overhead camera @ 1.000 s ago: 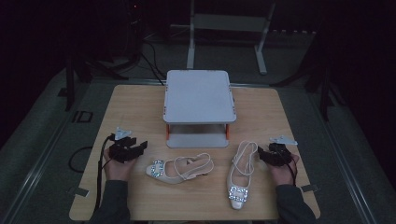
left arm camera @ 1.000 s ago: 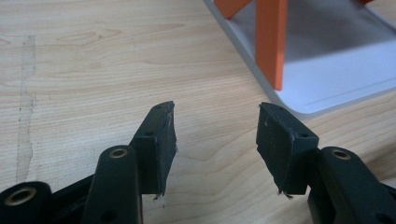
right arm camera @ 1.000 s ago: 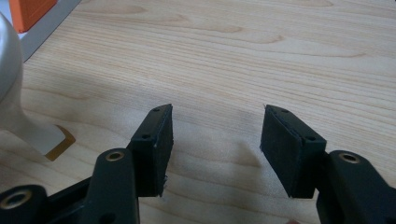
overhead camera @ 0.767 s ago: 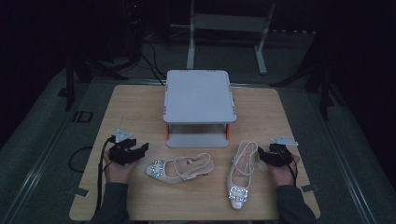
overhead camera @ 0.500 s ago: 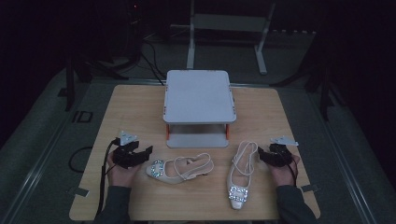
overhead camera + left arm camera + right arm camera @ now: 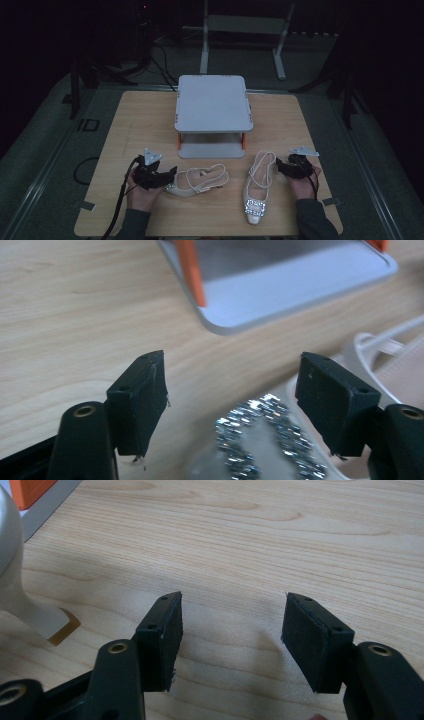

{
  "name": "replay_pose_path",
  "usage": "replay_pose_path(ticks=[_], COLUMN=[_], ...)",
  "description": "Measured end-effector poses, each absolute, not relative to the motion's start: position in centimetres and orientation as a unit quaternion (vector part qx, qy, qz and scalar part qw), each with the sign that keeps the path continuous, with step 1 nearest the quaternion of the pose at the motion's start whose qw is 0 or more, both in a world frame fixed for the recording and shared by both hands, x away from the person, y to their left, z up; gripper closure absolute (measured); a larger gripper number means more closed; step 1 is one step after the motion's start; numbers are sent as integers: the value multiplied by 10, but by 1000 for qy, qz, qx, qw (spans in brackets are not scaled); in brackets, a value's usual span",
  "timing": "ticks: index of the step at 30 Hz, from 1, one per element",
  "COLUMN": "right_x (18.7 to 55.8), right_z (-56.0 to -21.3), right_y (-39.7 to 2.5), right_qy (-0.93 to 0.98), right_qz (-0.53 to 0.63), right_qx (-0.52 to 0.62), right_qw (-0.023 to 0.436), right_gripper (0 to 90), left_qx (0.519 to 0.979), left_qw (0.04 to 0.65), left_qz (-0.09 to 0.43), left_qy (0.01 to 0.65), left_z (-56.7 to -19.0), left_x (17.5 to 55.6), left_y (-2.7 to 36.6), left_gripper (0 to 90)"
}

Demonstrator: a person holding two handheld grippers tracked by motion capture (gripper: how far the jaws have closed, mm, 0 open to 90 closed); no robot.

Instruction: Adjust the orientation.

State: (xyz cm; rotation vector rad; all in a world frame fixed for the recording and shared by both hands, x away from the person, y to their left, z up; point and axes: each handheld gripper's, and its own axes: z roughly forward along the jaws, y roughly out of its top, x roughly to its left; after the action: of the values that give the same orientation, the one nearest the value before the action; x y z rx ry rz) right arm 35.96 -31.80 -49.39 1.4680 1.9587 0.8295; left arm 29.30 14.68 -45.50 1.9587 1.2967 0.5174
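Observation:
Two cream slingback shoes with glittering buckles lie on the wooden table (image 6: 135, 125). The left shoe (image 6: 197, 181) lies sideways, toe towards my left gripper (image 6: 171, 175). That gripper is open, its jaws standing either side of the sparkling toe buckle (image 6: 265, 440) without touching it. The right shoe (image 6: 257, 192) points its toe at the table's front edge. My right gripper (image 6: 281, 168) is open just right of this shoe's heel strap, over bare wood. In the right gripper view the shoe's heel (image 6: 30, 615) stands to the left of the jaws.
A grey two-level rack (image 6: 212, 102) with orange posts (image 6: 190, 270) stands at the middle back of the table, close behind the shoes. Bare wood lies left and right of it. Cables and a metal stand sit on the dark floor beyond.
My left gripper has slid right and a little forward until its jaws reach the left shoe's toe. The right gripper and both shoes have stayed put.

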Motion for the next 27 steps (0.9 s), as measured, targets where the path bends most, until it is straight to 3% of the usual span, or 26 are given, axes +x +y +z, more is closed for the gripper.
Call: replay_pose_path(ticks=[6,15,17,19,27], right_x=[360,360,360,360,361], right_z=[-494,-495,-496,-496,-497], right_y=[-318,-319,-319,-319,-318], right_qy=[728,729,730,729,732], right_qz=[309,307,306,307,304], right_qx=[547,548,547,548,546], right_qw=[274,273,273,272,271], right_gripper=[412,411,411,411,411], left_qx=[769,780,781,783,772], left_qw=[342,305,315,315,299], left_qz=[198,191,188,200,230], left_qy=[502,511,505,498,511], left_z=[-462,-473,-475,-474,-472], left_x=[285,281,281,279,289], left_y=[136,131,133,133,146], left_gripper=[187,159,178,252,297])
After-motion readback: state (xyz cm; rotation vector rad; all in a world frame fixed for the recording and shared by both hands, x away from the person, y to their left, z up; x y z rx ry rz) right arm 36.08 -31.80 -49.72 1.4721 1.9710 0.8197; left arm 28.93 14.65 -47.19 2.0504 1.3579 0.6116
